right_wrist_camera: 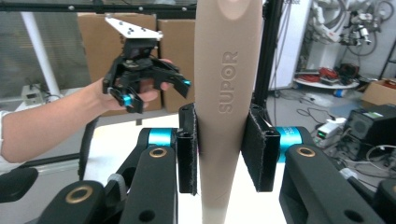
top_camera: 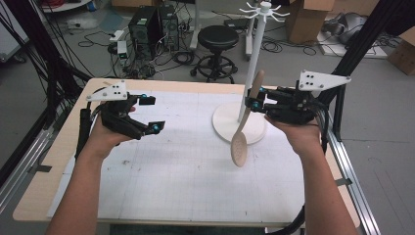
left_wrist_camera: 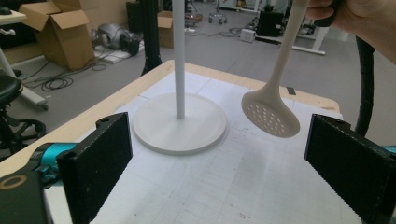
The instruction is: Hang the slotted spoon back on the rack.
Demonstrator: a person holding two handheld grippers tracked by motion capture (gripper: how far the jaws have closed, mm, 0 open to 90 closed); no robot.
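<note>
Slotted spoon (top_camera: pixel 243 128), beige, marked SUPOR on its handle, hangs above the table (top_camera: pixel 63 142), perforated bowl down, just in front of the white stand (top_camera: pixel 222 122). Right gripper (top_camera: pixel 255 102) is clamped on the handle, both pads pressing it. Left gripper (top_camera: pixel 151 113) is held over the table's left side, jaws spread wide, holding nothing.

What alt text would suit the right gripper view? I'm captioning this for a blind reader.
The right gripper clamps the beige handle of a slotted spoon embossed "SUPOR", upright between its black jaws. Behind it to the left, a person's hand holds the left gripper, jaws open, with cardboard boxes beyond.
</note>
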